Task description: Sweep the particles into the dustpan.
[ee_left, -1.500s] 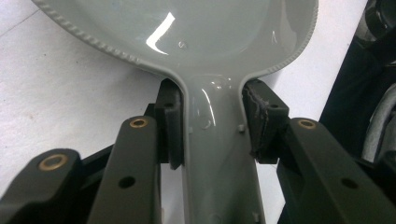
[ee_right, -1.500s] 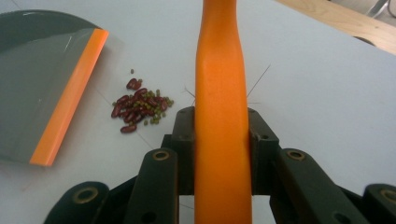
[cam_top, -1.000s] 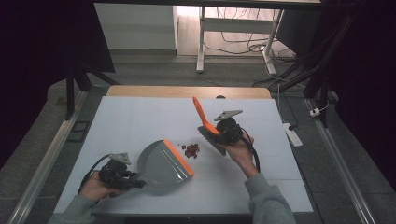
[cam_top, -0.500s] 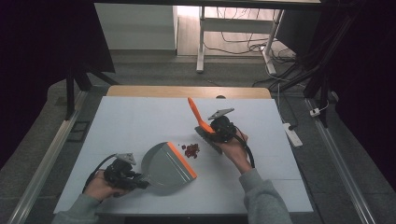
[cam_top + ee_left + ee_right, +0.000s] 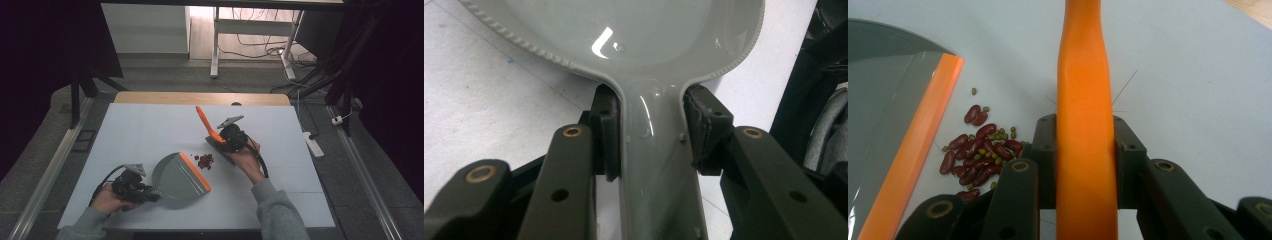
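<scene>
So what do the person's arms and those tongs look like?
Both arms wear grey sleeves. Each hand carries black tongs: the left tongs and the right tongs each have a grey three-cornered plate on top and a black cable trailing back. Up close, the black jaw arms show round brass-coloured rivets.

White-topped table (image 5: pixel 150 130) with a wooden far edge, bearing a grey dustpan (image 5: pixel 177 175) with an orange lip and, just beside that lip, a small pile of red beans (image 5: pixel 204 161).
</scene>
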`<move>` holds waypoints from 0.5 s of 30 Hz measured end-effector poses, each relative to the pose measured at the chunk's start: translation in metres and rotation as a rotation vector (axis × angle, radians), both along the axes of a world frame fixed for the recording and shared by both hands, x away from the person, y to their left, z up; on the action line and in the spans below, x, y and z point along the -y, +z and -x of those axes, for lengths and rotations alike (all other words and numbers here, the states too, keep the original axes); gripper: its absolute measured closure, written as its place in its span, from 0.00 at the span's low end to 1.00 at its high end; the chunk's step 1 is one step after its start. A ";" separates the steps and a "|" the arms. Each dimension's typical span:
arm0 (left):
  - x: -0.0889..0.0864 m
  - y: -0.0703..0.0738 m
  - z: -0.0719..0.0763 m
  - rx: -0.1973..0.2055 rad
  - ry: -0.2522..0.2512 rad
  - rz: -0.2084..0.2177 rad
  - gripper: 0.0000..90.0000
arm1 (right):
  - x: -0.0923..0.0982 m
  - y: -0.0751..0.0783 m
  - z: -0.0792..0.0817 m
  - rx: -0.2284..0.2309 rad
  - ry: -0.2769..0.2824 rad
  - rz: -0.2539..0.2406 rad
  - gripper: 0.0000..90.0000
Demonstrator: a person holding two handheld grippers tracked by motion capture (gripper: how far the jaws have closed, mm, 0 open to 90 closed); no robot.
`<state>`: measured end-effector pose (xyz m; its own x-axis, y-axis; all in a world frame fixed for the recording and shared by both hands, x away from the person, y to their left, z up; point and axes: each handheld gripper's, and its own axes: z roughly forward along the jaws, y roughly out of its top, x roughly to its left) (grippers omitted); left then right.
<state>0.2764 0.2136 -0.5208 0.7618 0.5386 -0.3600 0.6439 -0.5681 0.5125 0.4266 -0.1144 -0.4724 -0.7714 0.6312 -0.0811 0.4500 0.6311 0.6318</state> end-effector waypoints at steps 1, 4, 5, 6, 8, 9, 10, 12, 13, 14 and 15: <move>0.000 0.000 0.000 -0.001 0.000 0.000 0.69 | -0.001 0.000 0.000 0.000 0.003 0.002 0.79; 0.000 0.000 0.000 -0.002 0.001 0.001 0.69 | -0.006 -0.002 0.000 -0.004 0.012 0.011 0.79; 0.000 0.000 0.000 -0.002 0.001 0.001 0.69 | -0.008 -0.002 0.000 -0.005 0.016 0.016 0.79; 0.000 0.000 0.000 -0.003 0.001 0.001 0.69 | -0.010 -0.002 0.000 -0.007 0.016 0.021 0.79; 0.000 0.000 0.000 -0.003 0.001 0.001 0.69 | -0.013 -0.003 0.000 -0.011 0.027 0.033 0.79; 0.000 0.000 0.000 -0.003 0.001 0.001 0.69 | -0.015 -0.003 0.000 -0.012 0.030 0.038 0.79; 0.000 0.000 0.000 -0.002 0.001 0.001 0.69 | -0.017 -0.003 0.000 -0.010 0.033 0.043 0.79; 0.000 0.000 0.000 -0.002 0.001 0.001 0.69 | -0.019 -0.004 0.000 -0.014 0.038 0.049 0.79; 0.000 0.000 0.000 -0.003 0.001 0.001 0.69 | -0.020 -0.004 0.000 -0.015 0.041 0.052 0.79; 0.000 0.000 0.000 -0.002 0.001 0.002 0.69 | -0.021 -0.004 0.000 -0.016 0.042 0.053 0.79; 0.000 0.000 0.000 -0.002 0.001 0.001 0.69 | -0.022 -0.004 0.000 -0.017 0.047 0.057 0.79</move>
